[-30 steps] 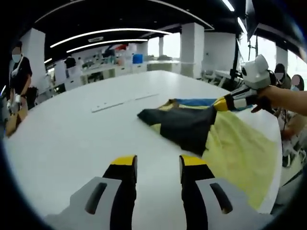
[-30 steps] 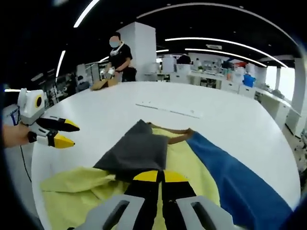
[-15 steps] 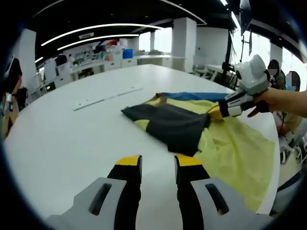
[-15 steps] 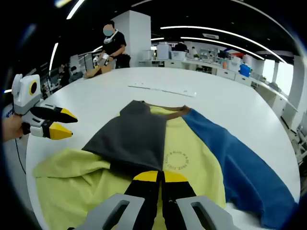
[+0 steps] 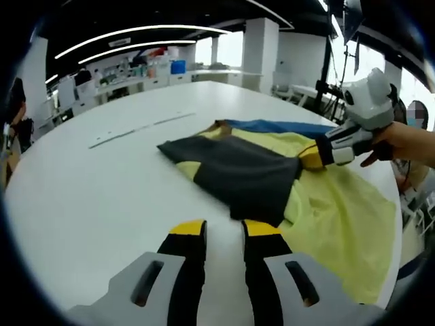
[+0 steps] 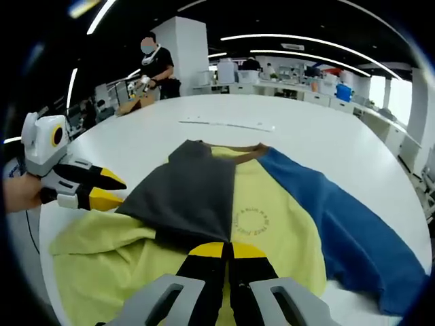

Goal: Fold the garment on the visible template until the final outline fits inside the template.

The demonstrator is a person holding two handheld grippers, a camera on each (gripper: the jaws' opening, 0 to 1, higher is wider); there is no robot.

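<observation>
Right tool (image 6: pixel 228 250) clamps the garment (image 6: pixel 265 217), its tips hiding the pinched fold; left tool (image 5: pixel 223 227) gapes.

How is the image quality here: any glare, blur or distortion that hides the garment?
Left gripper view: strong fisheye bend curves the white table; bright windows wash out the far right; the garment stays sharp. Right gripper view: ceiling strip lights bow into arcs, the shirt's print reads slightly soft, and no glare lies on the fabric.

A dark ceiling is crossed by curved light strips (image 6: pixel 319 46); white columns (image 5: pixel 259 45), cluttered desks (image 6: pixel 299 87) and bright windows (image 5: pixel 239 49) are seen
</observation>
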